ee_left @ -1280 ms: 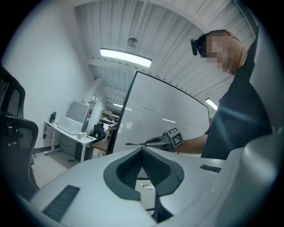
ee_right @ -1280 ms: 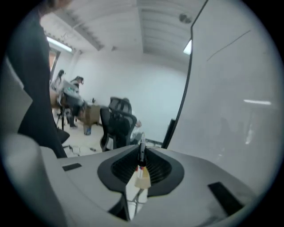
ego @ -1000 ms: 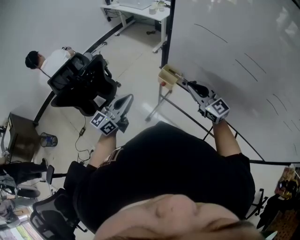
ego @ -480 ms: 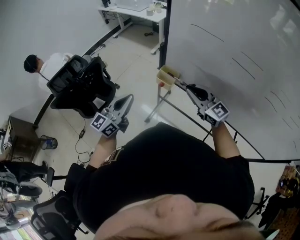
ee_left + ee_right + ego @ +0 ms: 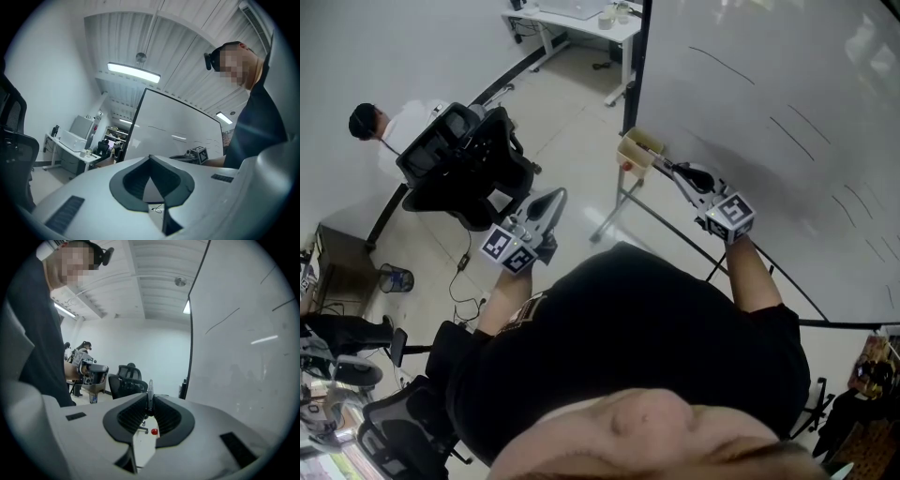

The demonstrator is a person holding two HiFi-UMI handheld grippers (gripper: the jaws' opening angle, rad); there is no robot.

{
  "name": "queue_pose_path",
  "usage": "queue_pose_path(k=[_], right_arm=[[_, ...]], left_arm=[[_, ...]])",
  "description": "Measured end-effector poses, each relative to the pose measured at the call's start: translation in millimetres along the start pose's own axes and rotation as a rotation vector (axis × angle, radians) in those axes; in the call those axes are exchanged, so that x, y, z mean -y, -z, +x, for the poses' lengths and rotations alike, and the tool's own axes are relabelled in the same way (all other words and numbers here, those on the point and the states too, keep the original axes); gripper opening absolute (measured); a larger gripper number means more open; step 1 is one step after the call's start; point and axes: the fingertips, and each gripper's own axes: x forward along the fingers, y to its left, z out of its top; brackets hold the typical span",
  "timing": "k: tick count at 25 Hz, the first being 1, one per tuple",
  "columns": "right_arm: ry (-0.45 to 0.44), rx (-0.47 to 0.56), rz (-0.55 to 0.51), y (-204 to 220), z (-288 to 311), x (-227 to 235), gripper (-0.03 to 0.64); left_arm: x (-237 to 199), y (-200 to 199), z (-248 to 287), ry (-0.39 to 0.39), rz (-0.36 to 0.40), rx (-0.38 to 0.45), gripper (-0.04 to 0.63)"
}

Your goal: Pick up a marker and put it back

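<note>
In the head view my right gripper point(image 5: 668, 167) reaches toward a small beige tray point(image 5: 635, 150) fixed at the left edge of the whiteboard point(image 5: 769, 103). Its jaws are shut on a thin dark marker point(image 5: 150, 399), which stands upright between the pads in the right gripper view. Just below the tips lies the tray point(image 5: 142, 446), with a small red spot point(image 5: 153, 431) on it. My left gripper point(image 5: 553, 201) hangs apart at the left, above the floor. Its tips point(image 5: 150, 157) meet, with nothing between them.
A black office chair point(image 5: 473, 159) and a seated person point(image 5: 394, 122) are at the left. A white desk point(image 5: 577, 19) stands at the back, and a small bin point(image 5: 397, 279) sits on the floor. The whiteboard's stand legs point(image 5: 614, 211) run below the tray.
</note>
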Motion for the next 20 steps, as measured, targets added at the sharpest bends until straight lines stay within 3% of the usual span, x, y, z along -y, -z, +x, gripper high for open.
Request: queue_pose_path(k=[7,16,20], right_arm=[[0.019,-0.227,-0.095,24.5,43.4,32.9,0.054],[-0.011,-0.638,-0.164,124.7,105.1,60.2,0.054],[-0.055,-0.731,-0.206,141.3,120.5,45.5,0.054]], left_arm=[[1.4,8.1,-8.4,-0.001,0.011,-0.027,0.003],[1.0,10.8,-16.9,-0.018,0.020,-0.049,0.003],[0.2,11.2,-20.4,-0.021,0.032,-0.058,0.003]])
